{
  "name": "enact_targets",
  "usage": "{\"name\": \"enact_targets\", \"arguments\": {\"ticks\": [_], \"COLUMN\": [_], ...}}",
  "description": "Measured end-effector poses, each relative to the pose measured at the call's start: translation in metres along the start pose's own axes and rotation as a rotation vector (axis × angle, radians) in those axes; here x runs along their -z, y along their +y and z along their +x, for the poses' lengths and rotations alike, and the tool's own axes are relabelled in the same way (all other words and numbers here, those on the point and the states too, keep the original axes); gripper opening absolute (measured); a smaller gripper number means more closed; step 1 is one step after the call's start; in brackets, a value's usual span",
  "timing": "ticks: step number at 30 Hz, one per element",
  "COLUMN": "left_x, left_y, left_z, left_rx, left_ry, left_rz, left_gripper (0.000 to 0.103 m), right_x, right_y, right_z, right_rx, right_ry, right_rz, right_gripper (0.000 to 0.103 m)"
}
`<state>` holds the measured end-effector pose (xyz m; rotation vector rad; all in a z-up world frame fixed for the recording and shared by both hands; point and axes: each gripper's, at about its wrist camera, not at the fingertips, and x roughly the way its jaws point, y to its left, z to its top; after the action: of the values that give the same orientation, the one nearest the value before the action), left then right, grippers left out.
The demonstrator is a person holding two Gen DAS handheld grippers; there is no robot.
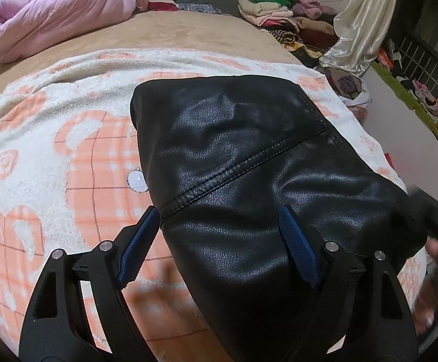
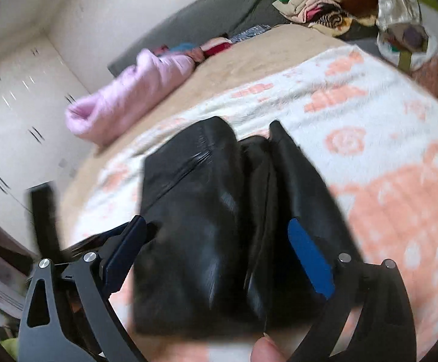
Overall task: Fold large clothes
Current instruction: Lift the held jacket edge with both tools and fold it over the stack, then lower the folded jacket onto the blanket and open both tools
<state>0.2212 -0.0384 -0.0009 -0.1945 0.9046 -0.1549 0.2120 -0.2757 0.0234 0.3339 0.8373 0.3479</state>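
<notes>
Wide-open left gripper (image 1: 219, 220) astride folded black leather garment (image 1: 249, 157) edge.

Black leather garment (image 1: 249, 163), seemingly a jacket, lies folded into a compact rectangle on the patterned blanket (image 1: 52, 138)

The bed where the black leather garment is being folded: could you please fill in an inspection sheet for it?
Surface: bed with a tan cover, and a white and orange blanket spread over it.
Job's things: black leather garment lying folded on the blanket, with layered edges in the right wrist view.
Clutter: rolled pink quilt at the far left; heap of mixed clothes at the far right.
Grippers: left tool open over the garment's near left edge; right tool open over the garment, nothing gripped.
Cables: nothing seen.
Surroundings: cream satin cloth hanging on the right; white cupboard doors on the left.
</notes>
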Motion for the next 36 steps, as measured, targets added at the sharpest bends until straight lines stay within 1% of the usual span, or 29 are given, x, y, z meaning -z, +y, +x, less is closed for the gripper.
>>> {"name": "enact_targets", "arguments": {"ticks": [1,2,3,4,5,6,7,8,10,11,12,13,15,17,19,22,24,27,28,29,31,32,33,34,35,36], "left_x": [0.000,0.000,0.000,-0.001,-0.002,-0.003,-0.004,-0.006,-0.008,-0.009,-0.007,-0.006,0.000,0.007,0.010,0.014,0.015,0.013,0.013,0.012,0.012,0.012,0.012,0.012,0.011,0.010], "left_y": [0.000,0.002,0.003,0.005,0.007,0.008,0.009,0.009,0.008,0.005,-0.001,-0.004,-0.007,-0.012,-0.014,-0.016,-0.017,-0.017,-0.017,-0.018,-0.018,-0.018,-0.019,-0.021,-0.021,-0.021], "left_z": [-0.001,-0.001,-0.002,-0.006,-0.011,-0.017,-0.022,-0.025,-0.026,-0.024,-0.019,-0.014,0.001,0.015,0.023,0.032,0.036,0.040,0.041,0.042,0.043,0.043,0.043,0.043,0.042,0.041], "left_rx": [0.005,0.012,0.027,0.043,0.058,0.076,0.089,0.106,0.152,0.157,0.158,0.165,0.214,0.245,0.261,0.300,0.308,0.310,0.315,0.314,0.314,0.316,0.312,0.306,0.296,0.284], "left_ry": [0.000,-0.001,0.000,-0.005,-0.019,-0.036,-0.043,-0.047,-0.035,-0.022,0.001,0.015,0.073,0.112,0.126,0.162,0.175,0.190,0.193,0.195,0.193,0.191,0.186,0.181,0.175,0.171], "left_rz": [-0.004,-0.011,-0.020,-0.033,-0.045,-0.057,-0.067,-0.080,-0.103,-0.096,-0.083,-0.083,-0.112,-0.132,-0.141,-0.171,-0.175,-0.178,-0.182,-0.180,-0.179,-0.177,-0.170,-0.162,-0.154,-0.146], "left_gripper": [0.073,0.073,0.073,0.073,0.074,0.075,0.077,0.083,0.085,0.086,0.089,0.090,0.092,0.093,0.093,0.093,0.095,0.095,0.095,0.095,0.095,0.095,0.095,0.095,0.095,0.095], "right_x": [-0.003,-0.006,-0.008,-0.010,-0.014,-0.015,-0.020,-0.028,-0.032,-0.033,-0.033,-0.030,-0.024,-0.016,-0.007,0.003,0.005,0.009,0.009,0.009,0.012,0.013,0.016,0.019,0.021,0.023], "right_y": [-0.001,-0.002,-0.001,0.002,0.010,0.014,0.017,0.018,0.011,0.000,-0.012,-0.031,-0.056,-0.074,-0.087,-0.094,-0.095,-0.099,-0.102,-0.104,-0.109,-0.111,-0.113,-0.115,-0.116,-0.117], "right_z": [0.011,0.022,0.025,0.022,0.011,0.004,-0.013,-0.019,-0.034,-0.034,-0.031,-0.022,-0.005,0.004,0.008,0.010,0.010,0.012,0.010,0.010,0.006,0.006,0.008,0.016,0.020,0.023], "right_rx": [0.005,0.001,-0.011,-0.017,-0.039,-0.062,-0.095,-0.094,-0.069,-0.060,-0.062,-0.056,-0.021,0.015,0.040,0.053,0.052,0.040,0.034,0.018,-0.042,-0.046,-0.053,-0.083,-0.094,-0.106], "right_ry": [0.029,0.050,0.044,0.027,-0.011,-0.043,-0.101,-0.135,-0.186,-0.189,-0.169,-0.126,-0.062,-0.039,-0.009,0.019,0.032,0.054,0.069,0.076,0.104,0.112,0.122,0.140,0.149,0.149], "right_rz": [-0.012,-0.031,-0.042,-0.067,-0.113,-0.126,-0.147,-0.166,-0.188,-0.179,-0.149,-0.094,-0.015,0.020,0.065,0.098,0.123,0.139,0.161,0.167,0.168,0.167,0.172,0.196,0.220,0.253], "right_gripper": [0.067,0.039,0.034,0.027,0.025,0.024,0.024,0.024,0.024,0.024,0.024,0.024,0.024,0.024,0.024,0.026,0.032,0.052,0.066,0.073,0.073,0.070,0.065,0.052,0.047,0.046]}}
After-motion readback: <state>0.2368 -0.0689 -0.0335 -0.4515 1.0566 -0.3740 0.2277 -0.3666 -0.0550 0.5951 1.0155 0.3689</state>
